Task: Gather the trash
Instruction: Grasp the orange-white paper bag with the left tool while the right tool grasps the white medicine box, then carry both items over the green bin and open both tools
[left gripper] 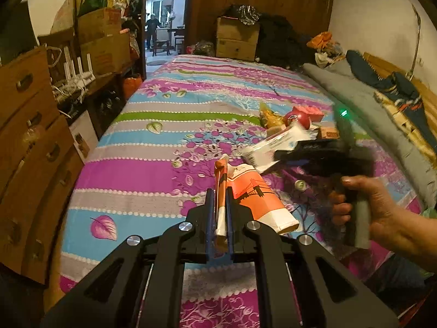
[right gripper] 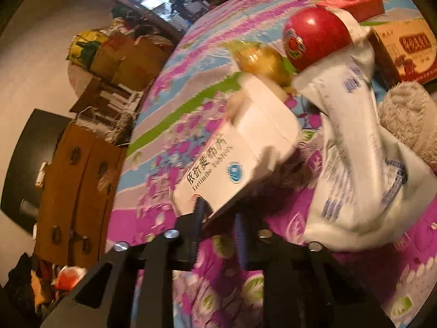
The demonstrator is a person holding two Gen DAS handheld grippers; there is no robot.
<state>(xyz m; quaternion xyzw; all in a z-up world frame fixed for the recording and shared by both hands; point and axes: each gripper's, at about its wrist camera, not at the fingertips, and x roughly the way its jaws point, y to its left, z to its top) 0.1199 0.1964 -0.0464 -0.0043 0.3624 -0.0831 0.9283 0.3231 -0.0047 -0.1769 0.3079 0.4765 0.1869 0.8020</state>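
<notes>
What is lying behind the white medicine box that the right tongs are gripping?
Behind the white medicine box lie a yellow wrapper and a red round tin; a white plastic bag lies beside it. The box covers the wrapper's lower part and the bedspread beneath it.

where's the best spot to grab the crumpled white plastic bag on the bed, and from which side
Probably the bunched near end of the white plastic bag, coming down from above. It lies limp on the bedspread, so a raised fold is the only part two fingers could pinch. Its far end lies against the red round tin, so gripping there would likely disturb the tin.
</notes>
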